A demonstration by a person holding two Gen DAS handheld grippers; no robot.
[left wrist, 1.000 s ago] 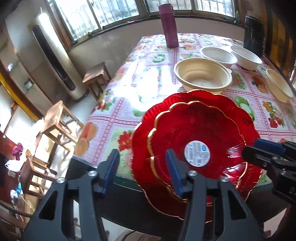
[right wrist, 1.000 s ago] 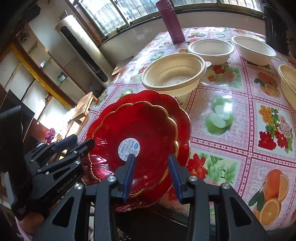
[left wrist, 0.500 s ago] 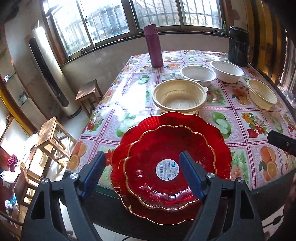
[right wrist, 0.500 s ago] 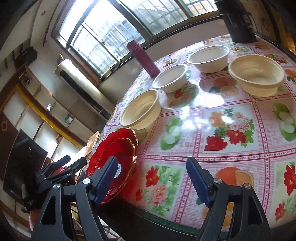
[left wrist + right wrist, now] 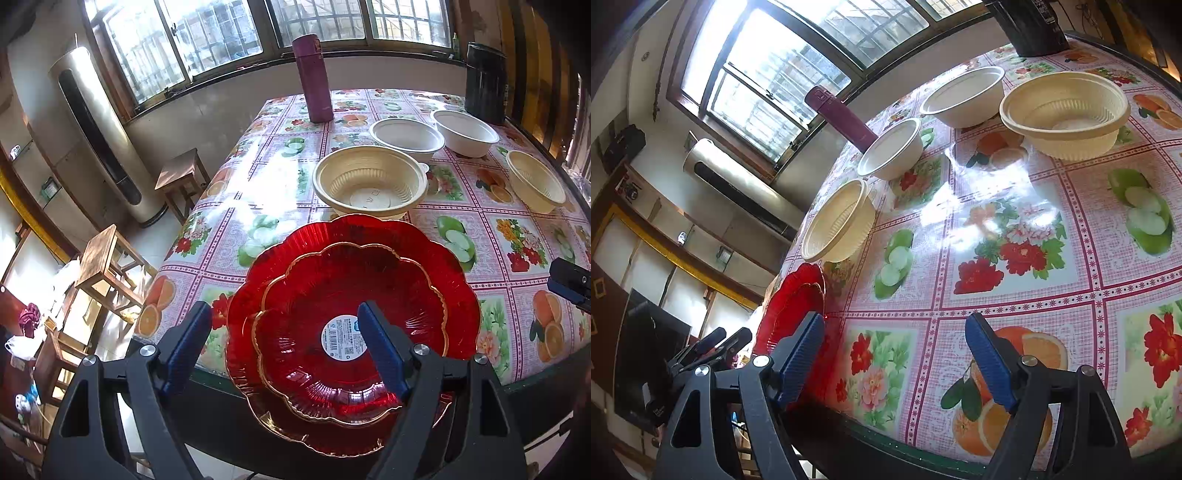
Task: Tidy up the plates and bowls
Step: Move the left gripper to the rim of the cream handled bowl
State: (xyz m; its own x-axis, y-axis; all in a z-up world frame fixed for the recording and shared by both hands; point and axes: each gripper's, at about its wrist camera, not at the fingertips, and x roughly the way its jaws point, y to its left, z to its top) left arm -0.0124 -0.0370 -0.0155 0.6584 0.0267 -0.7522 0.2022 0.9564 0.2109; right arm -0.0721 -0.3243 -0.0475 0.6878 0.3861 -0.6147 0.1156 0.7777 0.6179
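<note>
Swung right gripper (image 5: 894, 360) off stacked red plates (image 5: 351, 332) toward table (image 5: 1015, 258) centre; both sets of jaws released, empty. Left gripper (image 5: 284, 345) over plates at near edge. Cream bowl (image 5: 1067, 114) far ahead, nearer right gripper.

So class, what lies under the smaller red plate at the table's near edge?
A larger red plate lies under the smaller red plate, its rim showing all round. Its middle is covered.
</note>
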